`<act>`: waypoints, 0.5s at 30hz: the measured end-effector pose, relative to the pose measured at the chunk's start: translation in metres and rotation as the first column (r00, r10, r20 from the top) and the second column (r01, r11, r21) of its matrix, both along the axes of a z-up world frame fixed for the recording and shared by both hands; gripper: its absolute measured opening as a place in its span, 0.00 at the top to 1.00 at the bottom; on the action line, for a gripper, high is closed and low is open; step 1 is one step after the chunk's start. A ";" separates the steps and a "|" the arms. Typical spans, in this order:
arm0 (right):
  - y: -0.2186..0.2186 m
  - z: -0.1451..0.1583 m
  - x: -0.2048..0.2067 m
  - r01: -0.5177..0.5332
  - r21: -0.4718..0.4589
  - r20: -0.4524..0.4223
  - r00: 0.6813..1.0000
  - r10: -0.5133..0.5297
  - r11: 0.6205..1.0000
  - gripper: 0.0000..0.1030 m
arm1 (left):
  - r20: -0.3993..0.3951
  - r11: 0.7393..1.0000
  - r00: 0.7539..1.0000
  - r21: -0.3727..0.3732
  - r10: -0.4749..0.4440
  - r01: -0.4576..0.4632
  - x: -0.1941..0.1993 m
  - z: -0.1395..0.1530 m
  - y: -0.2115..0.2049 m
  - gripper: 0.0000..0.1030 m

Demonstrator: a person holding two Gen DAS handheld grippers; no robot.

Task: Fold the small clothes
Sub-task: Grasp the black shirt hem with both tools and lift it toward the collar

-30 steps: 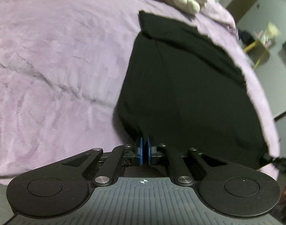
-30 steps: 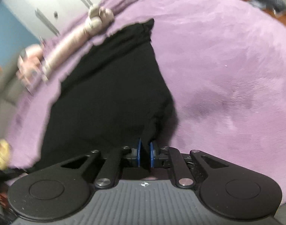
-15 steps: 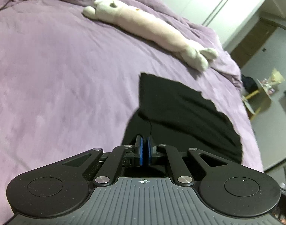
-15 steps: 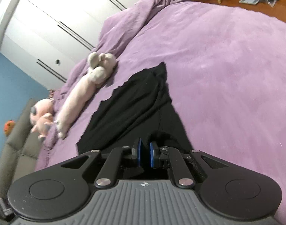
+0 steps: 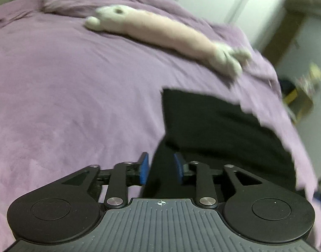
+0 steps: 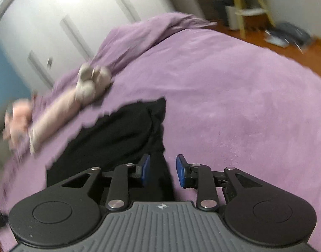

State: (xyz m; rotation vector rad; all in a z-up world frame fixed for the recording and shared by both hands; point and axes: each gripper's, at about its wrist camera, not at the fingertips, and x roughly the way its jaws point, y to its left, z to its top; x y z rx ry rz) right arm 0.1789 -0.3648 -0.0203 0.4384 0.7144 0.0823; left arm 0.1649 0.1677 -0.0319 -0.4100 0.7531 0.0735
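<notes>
Your left gripper — jaws just opened — straddles the black garment's edge on the purple bedspread; pads clear.

The garment lies on the bed, with the plush toy behind it near the far edge.

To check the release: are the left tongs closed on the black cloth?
No, the left tongs stand apart, clear of the black cloth.

Black garment, purple blanket, seemingly pinkish plush.
</notes>
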 end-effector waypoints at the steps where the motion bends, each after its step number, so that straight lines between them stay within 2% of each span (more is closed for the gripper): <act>1: 0.006 -0.002 0.002 -0.044 -0.052 -0.014 0.999 0.043 0.998 0.67 | -0.014 0.999 0.999 0.031 -0.029 0.030 0.000 -0.004 -0.004 0.65; 2: 0.010 -0.004 0.003 -0.069 -0.088 -0.024 0.997 0.068 0.994 0.63 | -0.033 0.997 0.998 0.062 -0.054 0.056 0.002 -0.009 -0.008 0.62; 4: 0.019 -0.009 0.007 -0.107 -0.140 -0.034 0.994 0.103 0.984 0.61 | -0.070 0.992 0.995 0.099 -0.072 0.079 0.006 -0.017 -0.014 0.62; 9: 0.033 -0.015 0.017 -0.135 -0.158 -0.036 0.991 0.131 0.978 0.62 | -0.086 0.986 0.991 0.119 -0.107 0.117 0.017 -0.024 -0.029 0.61; 11: 0.039 -0.018 0.020 -0.151 -0.183 -0.047 0.988 0.145 0.971 0.83 | -0.086 0.983 0.991 0.145 -0.104 0.116 0.021 -0.026 -0.032 0.65; 12: 0.040 -0.018 0.019 -0.157 -0.192 -0.048 0.987 0.150 0.969 0.88 | -0.090 0.983 0.991 0.147 -0.100 0.113 0.022 -0.027 -0.031 0.65; 13: 0.042 -0.018 0.018 -0.163 -0.203 -0.045 0.987 0.157 0.966 0.93 | -0.095 0.984 0.991 0.144 -0.093 0.106 0.023 -0.028 -0.030 0.69; 14: 0.044 -0.016 0.016 -0.162 -0.221 -0.036 0.987 0.158 0.962 0.96 | -0.093 0.986 0.992 0.139 -0.084 0.097 0.023 -0.029 -0.029 0.80; 15: 0.043 -0.015 0.015 -0.164 -0.227 -0.026 0.986 0.162 0.960 0.96 | -0.093 0.987 0.993 0.136 -0.075 0.088 0.023 -0.029 -0.028 0.84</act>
